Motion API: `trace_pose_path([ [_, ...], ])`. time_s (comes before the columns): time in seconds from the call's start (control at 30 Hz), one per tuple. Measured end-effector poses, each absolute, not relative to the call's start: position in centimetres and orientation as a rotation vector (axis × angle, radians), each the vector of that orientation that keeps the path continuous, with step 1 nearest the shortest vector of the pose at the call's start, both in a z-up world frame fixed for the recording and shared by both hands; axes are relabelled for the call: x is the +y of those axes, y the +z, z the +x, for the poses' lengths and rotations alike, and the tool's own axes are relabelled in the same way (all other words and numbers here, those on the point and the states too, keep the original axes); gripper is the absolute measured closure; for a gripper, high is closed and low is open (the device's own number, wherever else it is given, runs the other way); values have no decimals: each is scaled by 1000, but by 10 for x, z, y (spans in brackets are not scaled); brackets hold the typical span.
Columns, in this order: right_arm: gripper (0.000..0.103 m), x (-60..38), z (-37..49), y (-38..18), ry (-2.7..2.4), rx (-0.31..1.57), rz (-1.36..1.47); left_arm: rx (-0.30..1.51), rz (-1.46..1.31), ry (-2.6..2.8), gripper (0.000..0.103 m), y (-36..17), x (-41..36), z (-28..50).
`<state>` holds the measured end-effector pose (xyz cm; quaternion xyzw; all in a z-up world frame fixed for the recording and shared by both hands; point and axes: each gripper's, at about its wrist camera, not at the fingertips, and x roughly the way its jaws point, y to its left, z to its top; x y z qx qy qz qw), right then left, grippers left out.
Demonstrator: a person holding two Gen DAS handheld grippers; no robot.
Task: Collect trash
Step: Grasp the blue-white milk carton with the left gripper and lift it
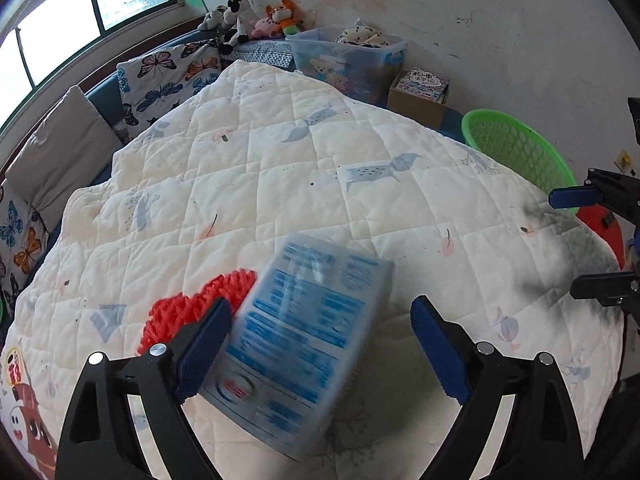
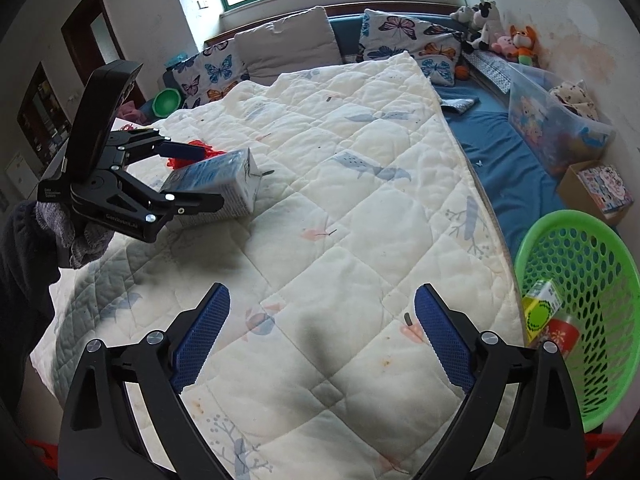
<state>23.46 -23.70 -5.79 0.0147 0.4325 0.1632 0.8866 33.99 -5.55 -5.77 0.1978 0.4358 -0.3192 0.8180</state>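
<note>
1. Left wrist view. Left gripper (image 1: 320, 344) stands wide apart. The blue-and-white carton (image 1: 296, 340) lies between the fingers, at 6 o'clock of the frame, blurred. The left pad (image 1: 204, 352) is at or very near the carton's edge; the right pad (image 1: 438, 354) stands clear of it. No grip. A red mesh scrap (image 1: 188, 312) lies just beside the carton at 9 o'clock.

2. Same view, room. White quilted cover (image 1: 280, 168) with pale blue prints and a dark smudge toward 3 o'clock. Green basket (image 1: 516, 148) at 2 o'clock, off the quilt's edge. Plush toys (image 1: 256, 16) and a clear storage bin (image 1: 348, 60) at 12 o'clock against a stained wall.

3. Right wrist view. Right gripper (image 2: 322, 340) is spread wide with nothing between its fingers, only bare quilt below. The carton (image 2: 224, 184) sits at 10 o'clock, tilted, inside the other gripper's reach. The basket (image 2: 580, 312) at 3 o'clock already holds a yellow-green box (image 2: 540, 312) and a red can (image 2: 562, 338).

4. Same view, room. Butterfly pillows (image 2: 404, 36) and window at 12 o'clock; blue sheet (image 2: 492, 140) at 2 o'clock.

5. Risks, judged. The carton is tilted on soft, yielding quilt: closing off-centre could tip or squeeze it out. The pads may snag the mesh scrap alongside. The basket is well apart, so a weak grip could drop the carton in transit.
</note>
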Motion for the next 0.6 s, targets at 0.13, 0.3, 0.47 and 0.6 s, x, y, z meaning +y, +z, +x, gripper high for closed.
trace_pose_path([
  [0.13, 10, -238, 236, -59, 336, 903, 33, 942, 449, -687, 15, -63, -57, 347],
  [0.3, 10, -240, 240, -62, 329, 915, 38, 918, 492, -698, 26, -68, -62, 340],
  [0.47, 10, -239, 238, -62, 326, 911, 36, 883, 483, -684, 32, -62, -65, 330],
  [0.6, 10, -239, 234, -55, 327, 896, 39, 856, 413, -684, 33, -45, -61, 312],
])
